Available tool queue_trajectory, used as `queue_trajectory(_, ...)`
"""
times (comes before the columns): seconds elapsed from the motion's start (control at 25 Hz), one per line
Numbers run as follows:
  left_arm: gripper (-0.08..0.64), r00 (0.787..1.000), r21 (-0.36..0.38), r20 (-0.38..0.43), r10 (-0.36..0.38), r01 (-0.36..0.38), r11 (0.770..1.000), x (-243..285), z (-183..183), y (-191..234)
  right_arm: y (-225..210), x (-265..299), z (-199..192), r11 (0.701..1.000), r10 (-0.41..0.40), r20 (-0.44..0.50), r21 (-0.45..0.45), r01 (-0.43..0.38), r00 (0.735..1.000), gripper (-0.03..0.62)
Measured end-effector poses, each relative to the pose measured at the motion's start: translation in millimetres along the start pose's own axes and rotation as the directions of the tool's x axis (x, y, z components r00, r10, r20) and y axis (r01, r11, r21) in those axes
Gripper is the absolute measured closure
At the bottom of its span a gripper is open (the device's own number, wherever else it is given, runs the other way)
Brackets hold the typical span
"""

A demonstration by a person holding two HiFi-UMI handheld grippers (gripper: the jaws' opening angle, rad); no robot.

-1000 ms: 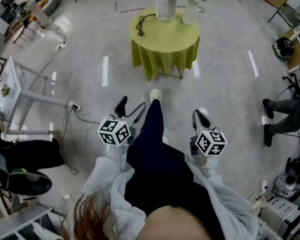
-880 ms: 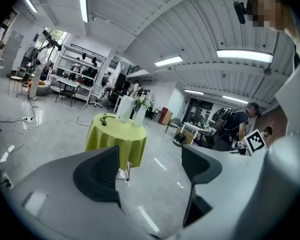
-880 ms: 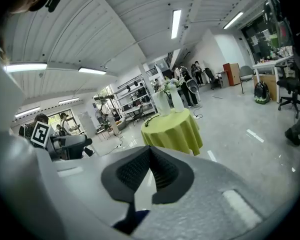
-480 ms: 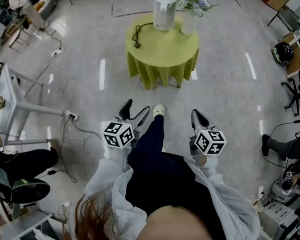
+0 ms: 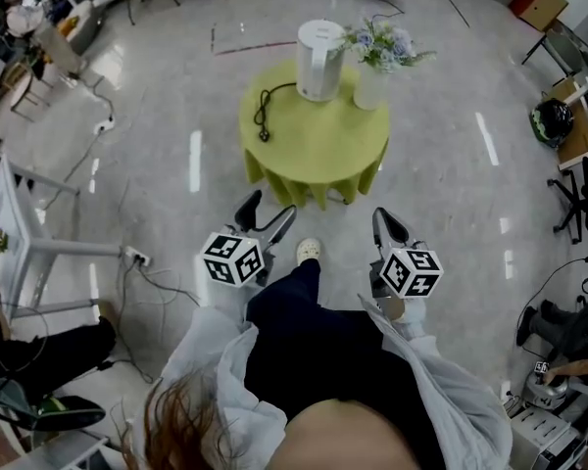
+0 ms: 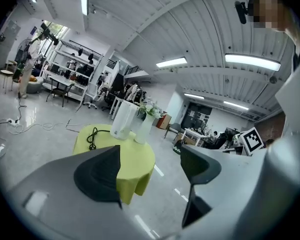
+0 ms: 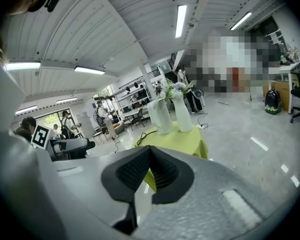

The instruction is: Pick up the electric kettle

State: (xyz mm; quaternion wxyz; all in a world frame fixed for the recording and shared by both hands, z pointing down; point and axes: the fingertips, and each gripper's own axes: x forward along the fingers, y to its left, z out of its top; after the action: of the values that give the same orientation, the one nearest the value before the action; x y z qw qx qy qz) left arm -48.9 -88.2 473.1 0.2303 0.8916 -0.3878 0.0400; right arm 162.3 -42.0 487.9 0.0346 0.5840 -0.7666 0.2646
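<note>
A white electric kettle (image 5: 319,60) stands at the back of a round table with a yellow-green cloth (image 5: 314,145); its black cord (image 5: 267,114) lies coiled on the cloth to the left. The kettle (image 6: 123,120) shows far ahead in the left gripper view, and the kettle (image 7: 160,116) shows far ahead in the right gripper view. My left gripper (image 5: 266,218) is open and empty, short of the table's near edge. My right gripper (image 5: 386,229) is shut on nothing, also short of the table.
A white vase of flowers (image 5: 371,71) stands right beside the kettle. A white frame table (image 5: 20,233) and floor cables (image 5: 142,262) lie at the left. Chairs and benches (image 5: 573,96) line the right side. My own foot (image 5: 308,251) is between the grippers.
I have walked toward the table: it and the kettle have come nearer and lower in the head view. Both grippers hold the same pose.
</note>
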Motion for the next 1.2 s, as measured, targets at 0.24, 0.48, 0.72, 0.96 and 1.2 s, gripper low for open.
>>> queue_trajectory(0.24, 0.179, 1.0, 0.002, 0.015, -0.015, 0.015, 1.0, 46, 32, 38, -11, 54, 34, 1.0, -0.004, 0.014, -0.013, 0.004, 1.0, 0.591)
queue_trajectory(0.48, 0.179, 0.999, 0.001, 0.02, -0.031, 0.031, 1.0, 78, 49, 62, -19, 93, 54, 1.0, -0.01, 0.023, -0.021, 0.011, 1.0, 0.591)
queue_trajectory(0.72, 0.179, 0.999, -0.021, 0.002, -0.043, 0.044, 0.999, 89, 50, 70, -15, 113, 53, 1.0, 0.001, -0.017, -0.008, -0.001, 1.0, 0.591)
queue_trajectory(0.96, 0.181, 0.997, -0.054, -0.037, -0.062, 0.06, 0.997, 99, 34, 72, -19, 119, 39, 1.0, -0.003, -0.076, 0.013, 0.004, 0.997, 0.591)
queue_trajectory(1.2, 0.186, 0.995, -0.06, -0.057, -0.08, 0.076, 0.995, 125, 29, 70, -29, 136, 46, 1.0, 0.021, -0.104, 0.005, -0.021, 0.994, 0.591)
